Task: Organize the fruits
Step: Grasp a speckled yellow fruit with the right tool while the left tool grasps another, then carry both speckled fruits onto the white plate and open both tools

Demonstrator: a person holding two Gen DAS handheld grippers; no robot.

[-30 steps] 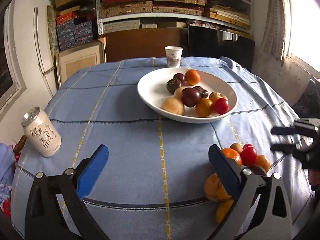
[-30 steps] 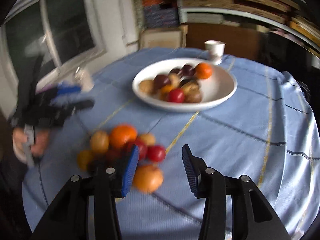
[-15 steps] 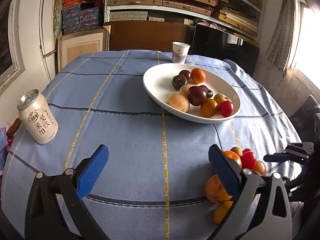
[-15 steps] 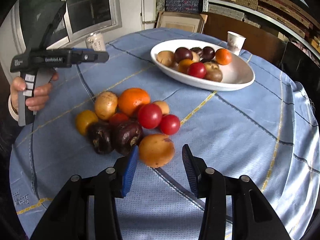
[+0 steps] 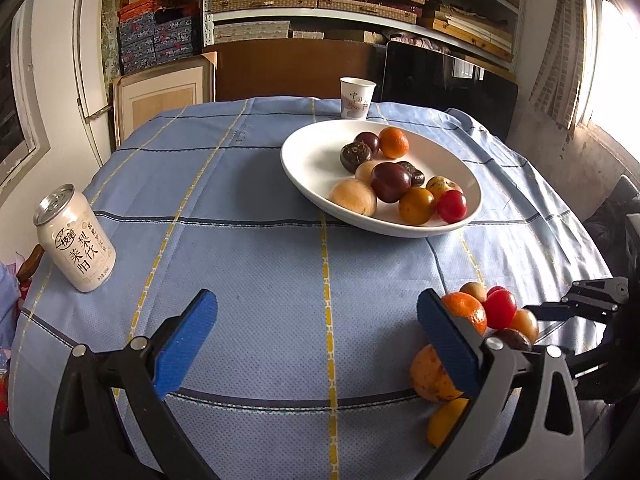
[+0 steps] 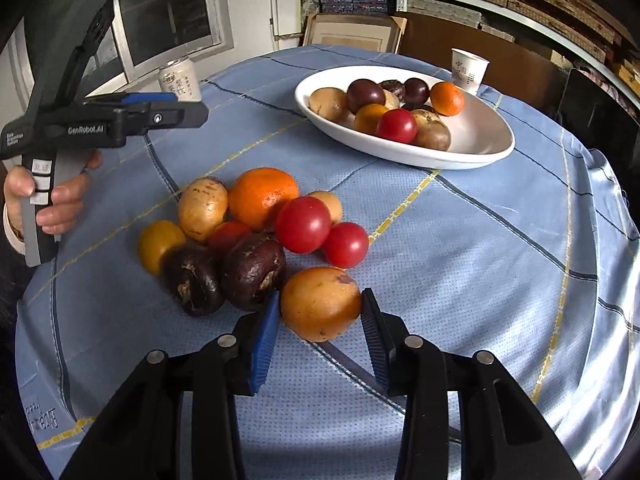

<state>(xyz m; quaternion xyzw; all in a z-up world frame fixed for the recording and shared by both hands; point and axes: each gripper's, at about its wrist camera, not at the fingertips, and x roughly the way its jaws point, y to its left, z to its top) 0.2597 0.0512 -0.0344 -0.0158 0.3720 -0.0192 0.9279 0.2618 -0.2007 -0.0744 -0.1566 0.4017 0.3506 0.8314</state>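
Right claw [image 6: 320,316]: jaws closing around the orange-brown fruit [image 6: 320,303], blue pads flanking its left and right sides, contact not clear. The fruit is roundish, its slightly longer axis running left–right, lying at the near edge of the loose fruit pile [image 6: 256,224], touching a dark purple fruit [image 6: 253,272] to its left. Bare table [image 6: 480,280] lies open to the right. The white plate [image 6: 480,148] of fruit sits farther off. Left claw [image 5: 316,340]: released, wide, empty, above bare cloth, the pile at its right.
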